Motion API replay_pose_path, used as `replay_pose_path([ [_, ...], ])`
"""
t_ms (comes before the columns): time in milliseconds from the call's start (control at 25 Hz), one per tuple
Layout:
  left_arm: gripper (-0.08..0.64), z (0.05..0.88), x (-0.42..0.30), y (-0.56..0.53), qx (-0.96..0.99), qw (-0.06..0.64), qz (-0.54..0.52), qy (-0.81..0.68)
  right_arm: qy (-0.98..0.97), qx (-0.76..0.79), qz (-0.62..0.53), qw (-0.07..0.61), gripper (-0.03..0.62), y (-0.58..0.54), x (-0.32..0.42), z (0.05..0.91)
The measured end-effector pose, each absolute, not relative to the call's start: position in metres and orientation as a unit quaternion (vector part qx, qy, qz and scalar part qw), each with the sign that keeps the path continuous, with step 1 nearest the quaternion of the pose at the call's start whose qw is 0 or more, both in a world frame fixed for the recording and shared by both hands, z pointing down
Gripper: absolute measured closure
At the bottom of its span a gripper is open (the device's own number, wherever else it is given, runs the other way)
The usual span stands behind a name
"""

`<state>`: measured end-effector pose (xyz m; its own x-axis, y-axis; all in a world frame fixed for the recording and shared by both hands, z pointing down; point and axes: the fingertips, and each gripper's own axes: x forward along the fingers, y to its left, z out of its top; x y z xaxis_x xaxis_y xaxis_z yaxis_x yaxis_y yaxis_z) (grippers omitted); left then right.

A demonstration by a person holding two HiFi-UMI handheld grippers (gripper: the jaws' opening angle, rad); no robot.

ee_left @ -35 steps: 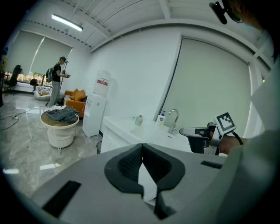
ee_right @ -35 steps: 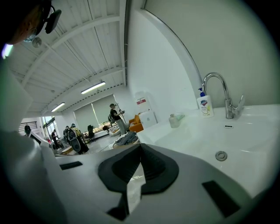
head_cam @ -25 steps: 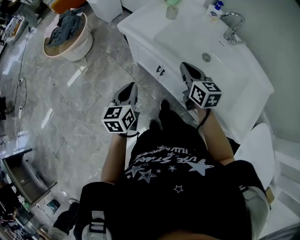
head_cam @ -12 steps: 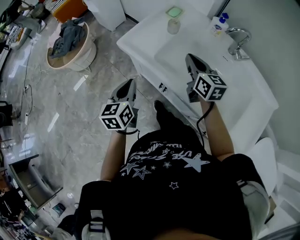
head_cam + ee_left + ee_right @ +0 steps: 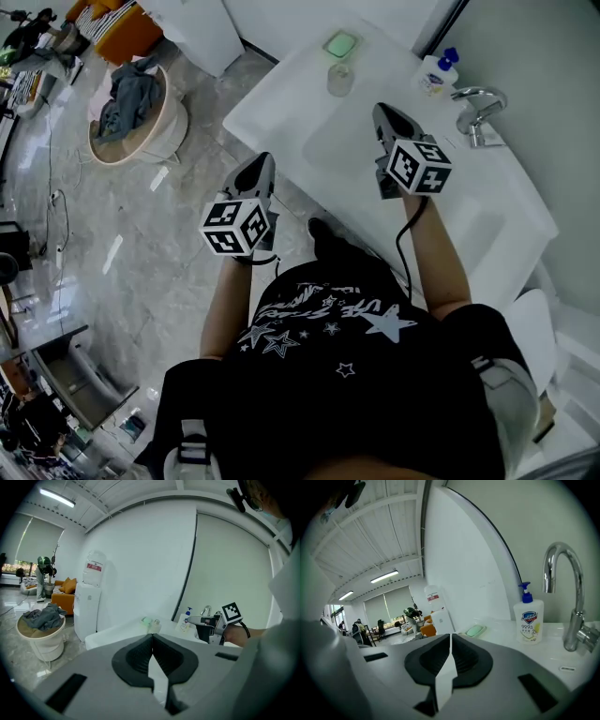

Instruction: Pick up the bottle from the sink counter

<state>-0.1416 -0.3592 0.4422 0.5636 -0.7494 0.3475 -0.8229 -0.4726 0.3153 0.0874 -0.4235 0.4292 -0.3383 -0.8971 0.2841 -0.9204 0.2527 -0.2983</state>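
Note:
A white pump bottle [image 5: 437, 73] with a blue top stands at the back of the white sink counter [image 5: 272, 89], just left of the chrome faucet [image 5: 478, 112]. In the right gripper view the bottle [image 5: 528, 619] is ahead and to the right, well clear of the jaws. My right gripper [image 5: 382, 112] hovers over the basin, shut and empty, its jaw edges meeting [image 5: 450, 641]. My left gripper [image 5: 263, 161] is over the counter's front edge, also shut with nothing held [image 5: 152, 641]. From the left gripper view the bottle [image 5: 186, 620] shows beyond the right gripper [image 5: 211, 623].
A clear cup [image 5: 339, 80] and a green soap dish [image 5: 341, 44] sit at the counter's far left corner. A round basket of clothes [image 5: 131, 112] stands on the marble floor to the left, a white water dispenser [image 5: 89, 602] beside the counter. The person's legs are against the cabinet.
Both grippers have moved forward toward the counter, the right one now farther over the basin. The head view has shifted so the bottle and faucet sit lower in frame. Both jaws stay shut.

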Motion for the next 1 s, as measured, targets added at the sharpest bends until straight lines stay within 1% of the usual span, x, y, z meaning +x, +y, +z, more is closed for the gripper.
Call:
replay_pose_path([
  [40,0.552,0.443,-0.139,-0.366,0.855,0.229,0.083,-0.458,-0.791,0.574,0.21,0.028,0.583,-0.429,0.088,0.432],
  [80,0.552,0.443,-0.137,-0.372,0.856,0.23,0.085,-0.456,-0.792,0.572,0.212,0.029,0.555,-0.435,0.088,0.434],
  [120,0.552,0.444,-0.135,-0.378,0.856,0.23,0.088,-0.454,-0.793,0.57,0.214,0.032,0.485,-0.439,0.088,0.438],
  [160,0.552,0.445,-0.132,-0.384,0.857,0.231,0.091,-0.451,-0.794,0.567,0.215,0.037,0.446,-0.444,0.087,0.442],
  [240,0.552,0.447,-0.128,-0.394,0.858,0.231,0.097,-0.448,-0.798,0.56,0.216,0.053,0.415,-0.452,0.085,0.453],
  [360,0.552,0.452,-0.12,-0.41,0.857,0.235,0.1,-0.447,-0.799,0.554,0.221,0.078,0.339,-0.466,0.086,0.471],
  [480,0.552,0.458,-0.113,-0.423,0.856,0.24,0.104,-0.446,-0.799,0.552,0.217,0.095,0.31,-0.48,0.087,0.485],
  [560,0.552,0.463,-0.109,-0.43,0.855,0.244,0.108,-0.445,-0.802,0.549,0.213,0.099,0.302,-0.489,0.086,0.493],
  [760,0.552,0.482,-0.101,-0.449,0.848,0.256,0.119,-0.448,-0.806,0.542,0.208,0.117,0.288,-0.515,0.083,0.524],
  [1000,0.552,0.503,-0.095,-0.468,0.836,0.279,0.125,-0.457,-0.819,0.524,0.192,0.131,0.288,-0.543,0.072,0.553],
])
